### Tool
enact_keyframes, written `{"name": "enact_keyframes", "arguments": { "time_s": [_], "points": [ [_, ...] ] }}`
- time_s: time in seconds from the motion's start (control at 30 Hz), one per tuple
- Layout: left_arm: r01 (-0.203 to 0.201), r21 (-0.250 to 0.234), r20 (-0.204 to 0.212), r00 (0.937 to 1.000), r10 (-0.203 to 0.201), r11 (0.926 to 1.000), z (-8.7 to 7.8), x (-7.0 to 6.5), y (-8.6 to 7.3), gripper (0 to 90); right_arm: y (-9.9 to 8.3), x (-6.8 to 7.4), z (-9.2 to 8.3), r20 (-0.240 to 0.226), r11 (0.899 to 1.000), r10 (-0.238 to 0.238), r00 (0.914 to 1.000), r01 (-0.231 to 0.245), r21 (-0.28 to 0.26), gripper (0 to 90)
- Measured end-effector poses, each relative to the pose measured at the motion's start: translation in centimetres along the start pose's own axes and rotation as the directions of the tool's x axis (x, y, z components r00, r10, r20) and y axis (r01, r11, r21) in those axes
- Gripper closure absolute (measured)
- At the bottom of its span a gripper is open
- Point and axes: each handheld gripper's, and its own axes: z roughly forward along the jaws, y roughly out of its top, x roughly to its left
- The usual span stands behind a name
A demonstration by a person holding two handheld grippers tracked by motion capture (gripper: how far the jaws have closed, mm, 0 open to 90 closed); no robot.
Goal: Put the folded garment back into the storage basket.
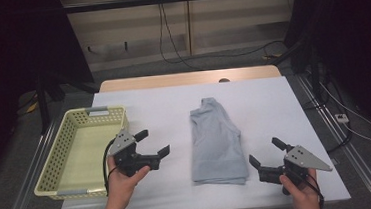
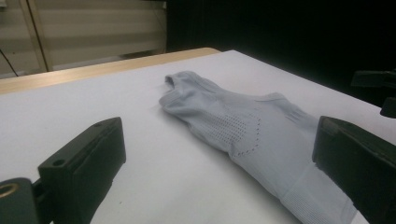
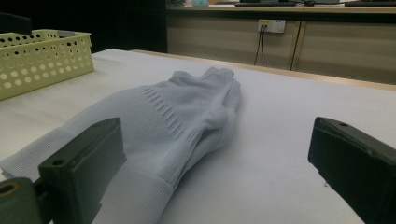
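A folded pale grey knitted garment (image 1: 215, 142) with a ribbed hem lies flat on the white-covered table (image 1: 259, 108), about midway between its left and right edges, its ribbed end toward the near edge. In the left gripper view a patch of small perforations shows on its cloth. A pale yellow perforated plastic basket (image 1: 57, 154) sits at the table's left edge, well apart from the garment.

The left gripper (image 1: 152, 142), held in the person's left hand (image 1: 122, 182), hovers between basket and garment, jaws spread wide and holding nothing. The right gripper (image 1: 265, 153), gripped by the right hand (image 1: 300, 190) near the table's near right corner, sits just beside the garment's hem, jaws likewise wide apart and empty. Both grippers carry a grey three-cornered plate on top.
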Motion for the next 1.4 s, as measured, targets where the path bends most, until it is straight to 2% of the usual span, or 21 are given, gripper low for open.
{"name": "enact_keyframes", "arguments": {
  "time_s": [0.17, 0.27, 0.47, 0.63, 0.8, 0.83, 1.0, 1.1, 1.13, 1.23, 1.33, 1.37, 1.4],
  "points": [
    [0.010, 0.006, 0.009, 0.9999, -0.010, 0.9999, 1.2, 0.0, -0.1, 2.9, 0.0, 0.0, 0.0, -0.001, 1.000, -0.002, 1.0000, 0.002, 0.000, 3.6],
    [-0.005, 0.025, 0.007, 1.0000, 0.005, 0.9997, 2.0, 0.0, 0.0, 3.0, 0.0, 0.0, 0.0, -0.001, 1.000, -0.004, 1.0000, 0.004, -0.002, 3.7],
    [0.012, 0.036, 0.021, 0.9997, -0.012, 0.9993, 3.7, -0.1, 0.1, 3.1, 0.0, 0.0, 0.0, -0.001, 1.000, -0.003, 1.0000, 0.003, -0.001, 3.8],
    [0.018, 0.070, 0.040, 0.9990, -0.021, 0.9974, 5.5, -0.4, 0.3, 4.5, 0.0, 0.0, 0.0, 0.002, 1.000, -0.004, 1.0000, 0.004, -0.001, 3.9],
    [0.046, 0.089, 0.037, 0.9981, -0.050, 0.9950, 6.6, -0.3, 0.3, 5.6, 0.0, -0.1, 0.0, 0.003, 1.000, -0.003, 1.0000, 0.003, -0.001, 3.9],
    [0.062, 0.104, 0.039, 0.9970, -0.067, 0.9926, 7.3, -0.2, 0.3, 5.9, 0.0, -0.1, 0.0, 0.004, 1.000, -0.003, 1.0000, 0.003, -0.001, 4.0],
    [0.079, 0.142, 0.034, 0.9959, -0.084, 0.9867, 8.6, -0.1, -0.1, 6.3, 0.0, -0.1, 0.0, 0.005, 1.000, -0.001, 1.0000, 0.001, -0.002, 4.0],
    [0.108, 0.172, 0.034, 0.9928, -0.115, 0.9792, 9.8, -0.2, -0.3, 6.2, 0.0, -0.1, 0.0, 0.004, 1.000, -0.002, 1.0000, 0.002, 0.001, 4.0],
    [0.108, 0.172, 0.034, 0.9928, -0.115, 0.9792, 9.8, -0.2, -0.3, 6.2, 0.0, -0.1, 0.0, 0.004, 1.000, -0.002, 1.0000, 0.002, 0.001, 4.0],
    [0.117, 0.207, 0.025, 0.9918, -0.125, 0.9713, 11.0, -0.4, -0.5, 6.5, -0.1, -0.1, 0.0, 0.003, 1.000, -0.002, 1.0000, 0.002, 0.003, 4.1],
    [0.121, 0.221, 0.018, 0.9916, -0.128, 0.9677, 11.5, -0.4, -0.6, 7.0, 0.0, -0.1, 0.0, 0.003, 1.000, -0.002, 1.0000, 0.002, 0.003, 4.1],
    [0.138, 0.237, 0.014, 0.9892, -0.146, 0.9617, 12.0, -0.4, -0.7, 7.1, -0.1, -0.1, 0.0, 0.004, 1.000, -0.002, 1.0000, 0.002, 0.003, 4.1],
    [0.138, 0.237, 0.014, 0.9892, -0.146, 0.9617, 12.0, -0.4, -0.7, 7.2, -0.1, -0.1, 0.0, 0.004, 1.000, -0.002, 1.0000, 0.002, 0.003, 4.1]
  ]
}}
